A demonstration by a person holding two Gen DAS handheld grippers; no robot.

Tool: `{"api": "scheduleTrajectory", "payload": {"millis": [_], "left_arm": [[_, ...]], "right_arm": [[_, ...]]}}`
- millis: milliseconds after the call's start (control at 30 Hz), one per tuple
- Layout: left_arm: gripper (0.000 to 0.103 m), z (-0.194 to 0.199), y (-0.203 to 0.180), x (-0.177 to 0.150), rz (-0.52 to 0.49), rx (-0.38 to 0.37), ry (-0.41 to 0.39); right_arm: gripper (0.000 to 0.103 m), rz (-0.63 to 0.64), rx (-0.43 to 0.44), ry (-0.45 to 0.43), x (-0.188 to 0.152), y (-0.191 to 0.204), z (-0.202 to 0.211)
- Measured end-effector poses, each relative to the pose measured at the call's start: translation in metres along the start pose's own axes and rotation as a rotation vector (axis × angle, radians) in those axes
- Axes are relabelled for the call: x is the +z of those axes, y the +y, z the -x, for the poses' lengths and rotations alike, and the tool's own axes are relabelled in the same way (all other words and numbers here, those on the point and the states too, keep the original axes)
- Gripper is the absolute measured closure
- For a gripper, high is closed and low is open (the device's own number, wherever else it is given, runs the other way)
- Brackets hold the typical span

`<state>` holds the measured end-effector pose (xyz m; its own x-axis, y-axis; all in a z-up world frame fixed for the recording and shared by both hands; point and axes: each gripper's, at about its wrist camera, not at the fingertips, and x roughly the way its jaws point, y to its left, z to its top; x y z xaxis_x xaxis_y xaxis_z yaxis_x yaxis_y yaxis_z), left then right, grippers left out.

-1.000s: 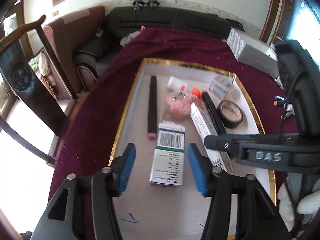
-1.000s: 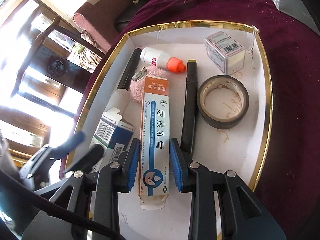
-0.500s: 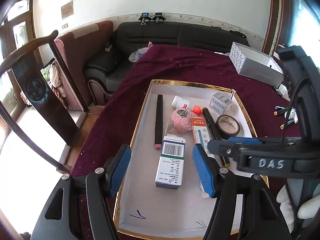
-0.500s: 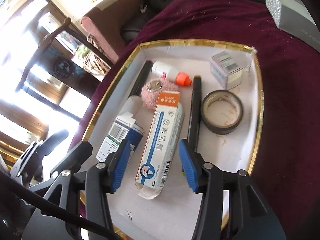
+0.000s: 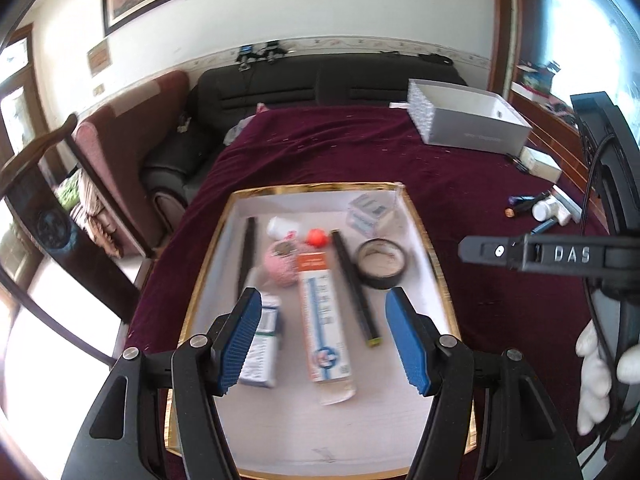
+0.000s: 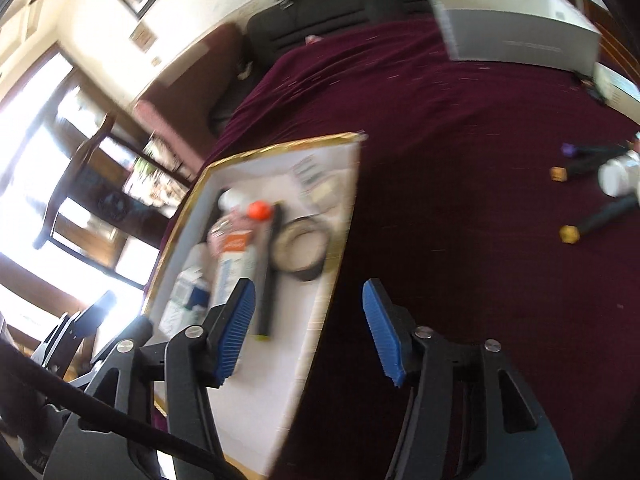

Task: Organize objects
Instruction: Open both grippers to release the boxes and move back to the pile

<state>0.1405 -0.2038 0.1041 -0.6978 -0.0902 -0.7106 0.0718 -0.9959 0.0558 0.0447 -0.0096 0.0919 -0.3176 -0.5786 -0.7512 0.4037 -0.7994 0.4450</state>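
Note:
A white tray with a gold rim (image 5: 425, 240) lies on the maroon cloth. In it lie a long orange-and-white ointment box (image 5: 322, 320), a blue-and-white box (image 5: 264, 354), two black markers (image 5: 354, 288), a tape roll (image 5: 380, 265), a pink ball (image 5: 280, 270) and an orange-capped bottle (image 5: 316, 237). My left gripper (image 5: 322, 300) hovers open above the tray, holding nothing. My right gripper (image 6: 309, 292) hangs over the tray's right rim (image 6: 340, 248); its jaws are opening, with nothing between them. The ointment box (image 6: 232, 264) lies free to its left.
Loose markers (image 6: 600, 220) and a white bottle (image 6: 618, 176) lie on the cloth (image 6: 460, 160) at the right. A grey open box (image 5: 472, 128) stands at the back right. A dark sofa (image 5: 320, 84) and a wooden chair (image 5: 36, 184) border the table. A white-gloved hand (image 5: 596, 376) shows at right.
My right gripper let go of the ointment box, opened, rose and swung right to the tray's edge. My left gripper widened, lifted and drew back from the blue-and-white box.

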Motion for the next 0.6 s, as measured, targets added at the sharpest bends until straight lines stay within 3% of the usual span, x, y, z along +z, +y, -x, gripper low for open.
{"api": "scheduleTrajectory", "payload": {"millis": [333, 600], "left_arm": [[0.044, -0.01, -0.088, 0.021, -0.145, -0.045, 0.023], [0.044, -0.024, -0.151, 0.028, -0.253, -0.066, 0.052]], "right_arm": [[0.042, -0.118, -0.088, -0.131, 0.0, -0.096, 0.068], [0.042, -0.242, -0.103, -0.186, -0.008, -0.169, 0.1]]}}
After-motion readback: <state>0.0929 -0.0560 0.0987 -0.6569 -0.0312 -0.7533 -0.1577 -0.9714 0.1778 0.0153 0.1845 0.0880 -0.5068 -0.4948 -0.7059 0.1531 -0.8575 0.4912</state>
